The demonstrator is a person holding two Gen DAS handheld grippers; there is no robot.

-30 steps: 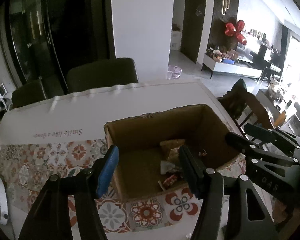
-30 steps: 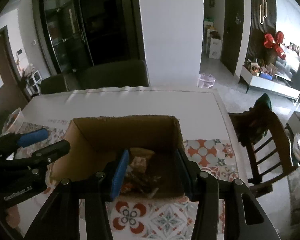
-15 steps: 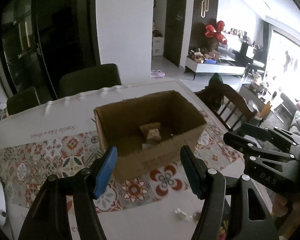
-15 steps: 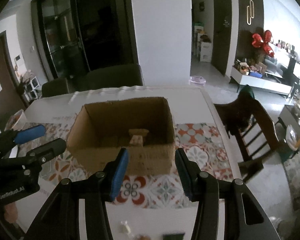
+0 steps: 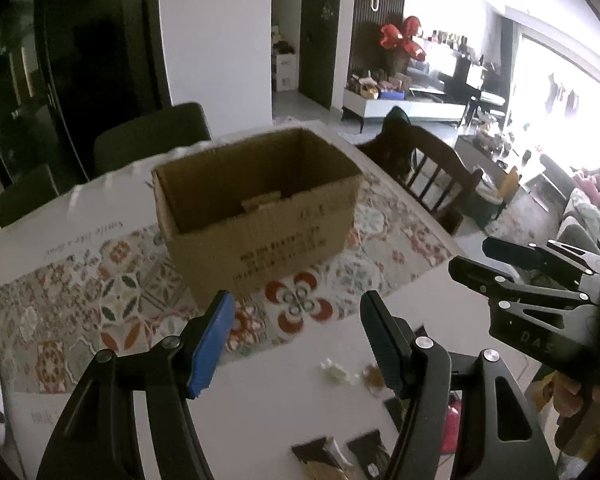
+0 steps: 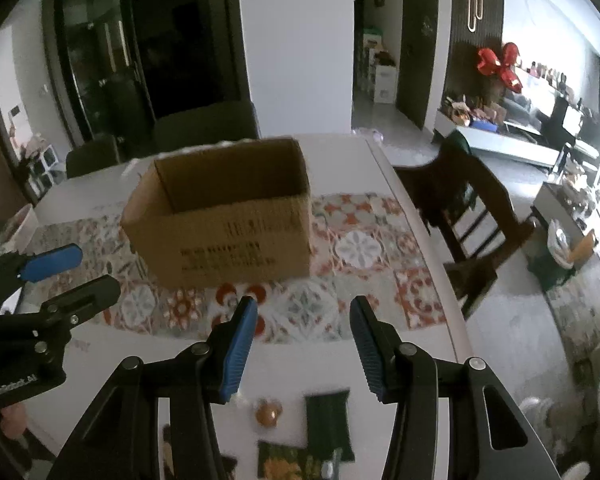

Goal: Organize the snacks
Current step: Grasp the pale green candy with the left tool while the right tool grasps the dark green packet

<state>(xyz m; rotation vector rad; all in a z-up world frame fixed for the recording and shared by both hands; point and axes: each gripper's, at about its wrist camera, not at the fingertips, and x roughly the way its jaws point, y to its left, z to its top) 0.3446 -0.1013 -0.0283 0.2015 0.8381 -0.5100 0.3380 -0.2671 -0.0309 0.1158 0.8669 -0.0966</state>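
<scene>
An open cardboard box stands on a patterned mat on the table; it also shows in the right wrist view. Its inside is mostly hidden from here. My left gripper is open and empty, held above the white table in front of the box. My right gripper is open and empty, also in front of the box. Loose snacks lie near the table's front edge: a small white piece, a round brown sweet, a dark green packet and dark packets.
The patterned mat covers the table middle. A dark wooden chair stands at the table's right side. Dark upholstered chairs stand behind the table. The right gripper shows at the right in the left wrist view.
Both grippers have pulled back and away from the box toward the table's front edge. The loose snacks on the white table have come into view below the fingers.
</scene>
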